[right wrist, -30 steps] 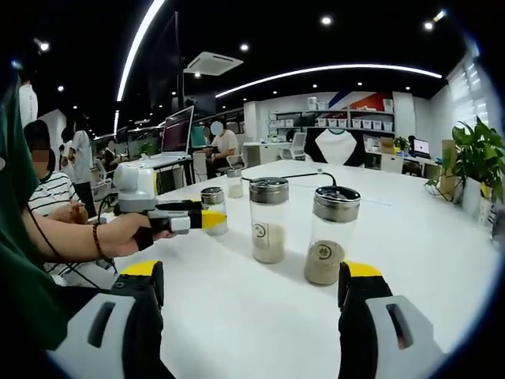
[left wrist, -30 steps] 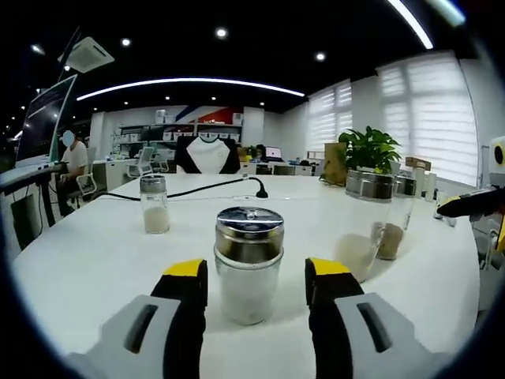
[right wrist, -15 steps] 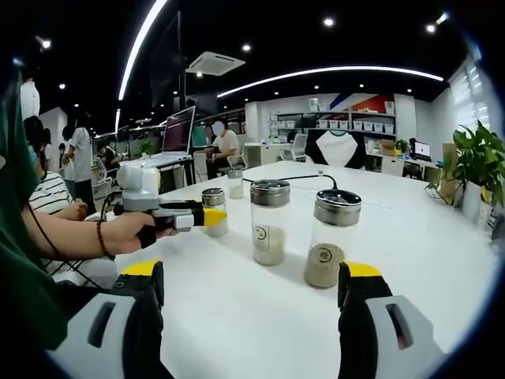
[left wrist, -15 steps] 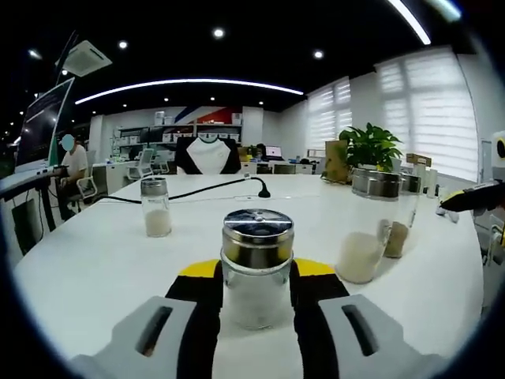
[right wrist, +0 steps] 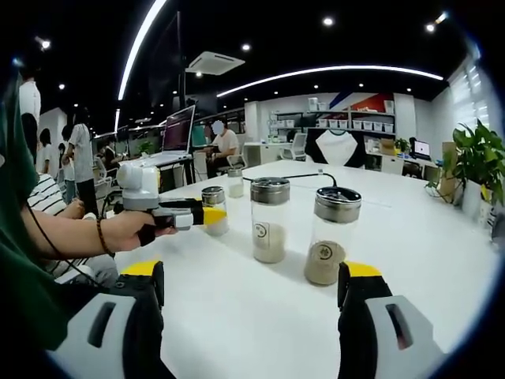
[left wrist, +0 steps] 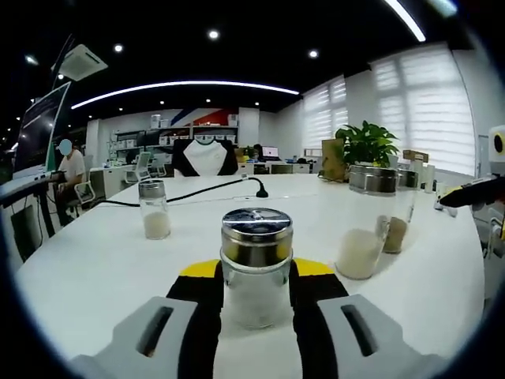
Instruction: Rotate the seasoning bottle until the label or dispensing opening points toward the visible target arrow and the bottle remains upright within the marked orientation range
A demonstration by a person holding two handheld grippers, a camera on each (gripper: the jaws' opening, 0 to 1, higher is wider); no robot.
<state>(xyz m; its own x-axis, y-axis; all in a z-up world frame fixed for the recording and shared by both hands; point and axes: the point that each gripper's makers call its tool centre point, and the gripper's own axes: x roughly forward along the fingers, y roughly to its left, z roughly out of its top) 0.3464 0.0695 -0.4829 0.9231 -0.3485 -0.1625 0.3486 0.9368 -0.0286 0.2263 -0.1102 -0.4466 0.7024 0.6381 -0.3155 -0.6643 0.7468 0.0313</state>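
In the left gripper view, my left hand-held gripper (left wrist: 254, 272) is clamping its black, yellow-tipped jaws on either side of the short clear glass seasoning bottle with a shiny metal cap (left wrist: 256, 265), which is standing upright on the white worktop (left wrist: 95, 253). A small glass shaker with pale powder (left wrist: 154, 209) is sitting well apart to the left, and two taller glass jars with metal lids (left wrist: 369, 221) are standing to the right beside a green potted plant (left wrist: 368, 146). In the right gripper view, my right hand-held gripper (right wrist: 251, 290) is hovering with its jaws spread wide and nothing between them, facing the two tall jars; the clamped bottle (right wrist: 213, 210) is showing at the left gripper's yellow tip, held by a person's hand (right wrist: 130, 233).
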